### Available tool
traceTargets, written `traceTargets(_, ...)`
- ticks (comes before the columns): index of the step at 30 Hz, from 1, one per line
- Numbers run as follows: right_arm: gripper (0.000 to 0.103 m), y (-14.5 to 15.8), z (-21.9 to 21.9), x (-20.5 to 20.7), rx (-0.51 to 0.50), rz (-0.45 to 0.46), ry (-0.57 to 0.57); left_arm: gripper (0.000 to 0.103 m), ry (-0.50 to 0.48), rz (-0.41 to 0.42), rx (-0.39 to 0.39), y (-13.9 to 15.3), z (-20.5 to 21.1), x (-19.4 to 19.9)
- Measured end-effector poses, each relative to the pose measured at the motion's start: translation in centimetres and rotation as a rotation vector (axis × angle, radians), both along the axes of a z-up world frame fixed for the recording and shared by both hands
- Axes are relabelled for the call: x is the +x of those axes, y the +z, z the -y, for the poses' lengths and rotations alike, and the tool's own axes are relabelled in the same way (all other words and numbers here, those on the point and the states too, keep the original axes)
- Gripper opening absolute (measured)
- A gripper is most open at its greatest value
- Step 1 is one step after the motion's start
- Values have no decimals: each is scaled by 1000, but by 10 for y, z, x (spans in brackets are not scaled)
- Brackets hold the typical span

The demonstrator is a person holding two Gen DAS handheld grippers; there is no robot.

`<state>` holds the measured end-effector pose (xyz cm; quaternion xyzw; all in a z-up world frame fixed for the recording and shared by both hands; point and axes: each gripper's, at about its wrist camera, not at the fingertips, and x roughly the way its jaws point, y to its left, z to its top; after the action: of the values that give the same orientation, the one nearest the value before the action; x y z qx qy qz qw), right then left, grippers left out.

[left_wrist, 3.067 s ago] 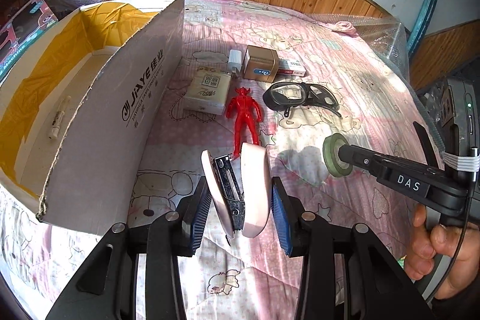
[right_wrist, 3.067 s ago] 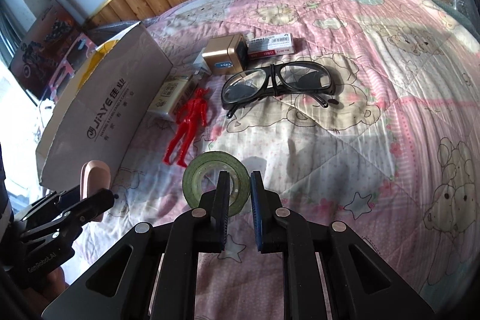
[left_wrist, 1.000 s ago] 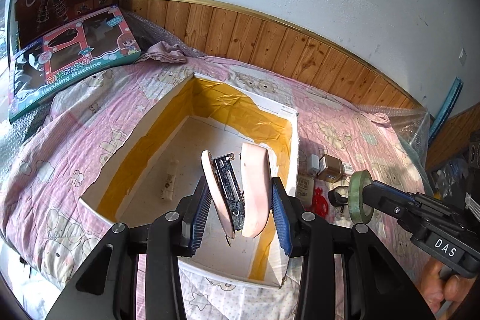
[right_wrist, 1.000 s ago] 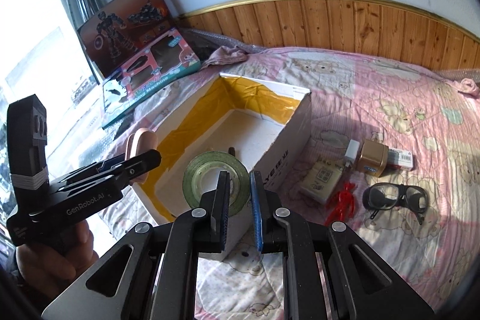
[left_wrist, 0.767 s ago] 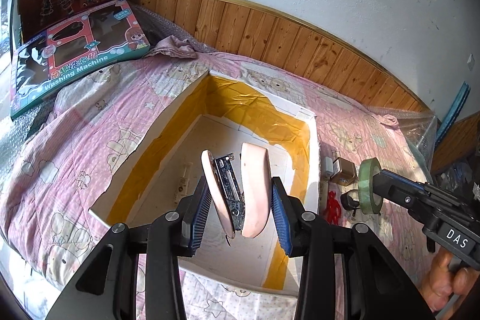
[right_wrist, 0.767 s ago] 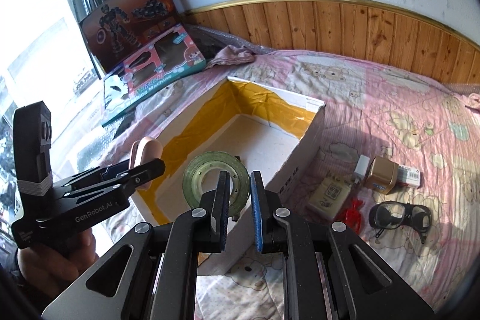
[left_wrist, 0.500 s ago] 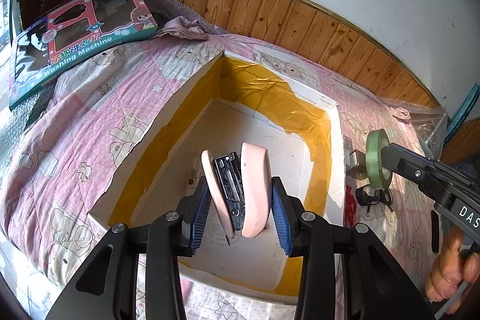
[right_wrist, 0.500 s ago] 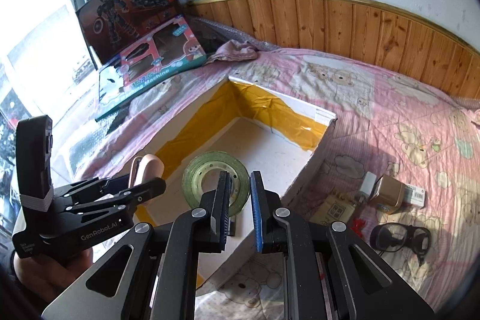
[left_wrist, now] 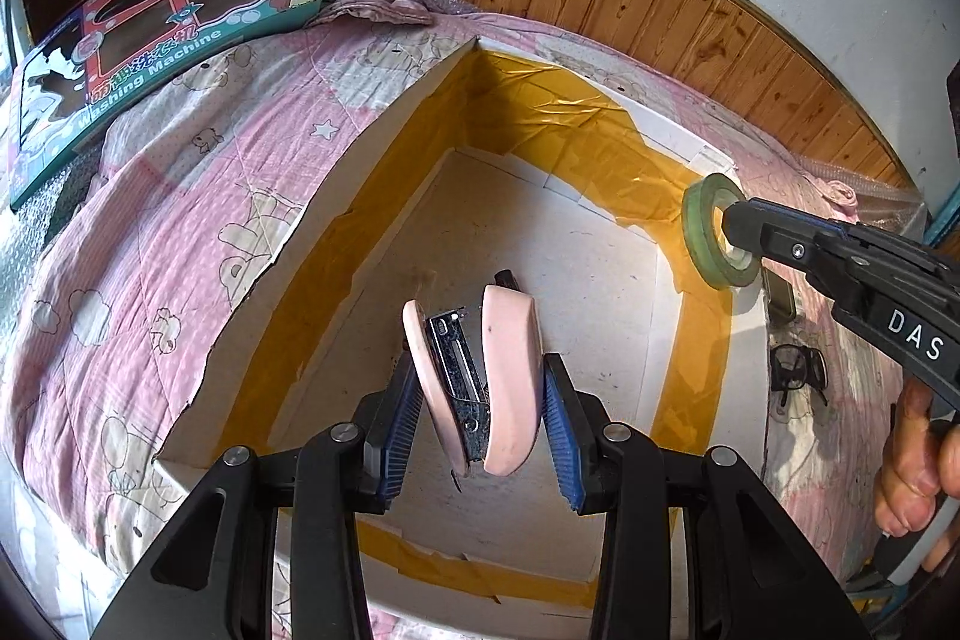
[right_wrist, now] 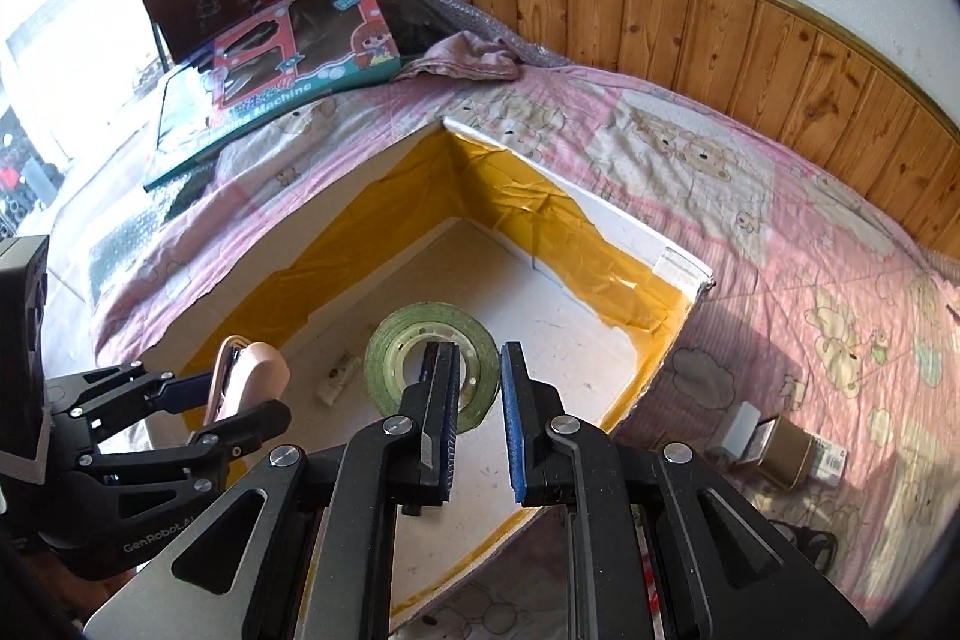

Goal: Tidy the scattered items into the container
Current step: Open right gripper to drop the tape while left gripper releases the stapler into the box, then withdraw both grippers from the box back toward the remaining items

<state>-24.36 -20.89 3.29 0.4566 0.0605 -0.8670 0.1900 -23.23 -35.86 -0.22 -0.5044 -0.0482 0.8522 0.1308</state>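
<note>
The open cardboard box with yellow tape on its inner walls lies on the pink bedspread. My left gripper is shut on a pink stapler, which hangs above the box's white floor. It shows again as the left gripper with the stapler at the box's near left wall. My right gripper is shut on the rim of a green tape roll over the box interior. In the left wrist view that tape roll is above the box's right wall.
A small white item lies on the box floor. Right of the box on the bedspread are a brown cube, a white plug and dark glasses. Toy boxes lean at the far left; wood panelling runs behind the bed.
Both grippers have carried their loads from the bedspread to above the box, and in the last second moved further in over its interior. Both grips are unchanged.
</note>
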Motion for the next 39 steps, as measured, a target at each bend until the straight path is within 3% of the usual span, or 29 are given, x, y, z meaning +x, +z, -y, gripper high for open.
traceTargets(6,16,-10,7,-15,44,0,-9,42,11,15,-7,-6,0,-8)
traceTargets(16,16,-7,-7,-10,-26,11,-51,43,34,18,-11,-6,6,-10)
traceTargets(29,17,15,-25,45,-201,10,-65,43,53,-47,33,22,14,19)
traceTargets(39,18,25,-47,97,-318,1,-83,43,77,-158,44,52,17,62)
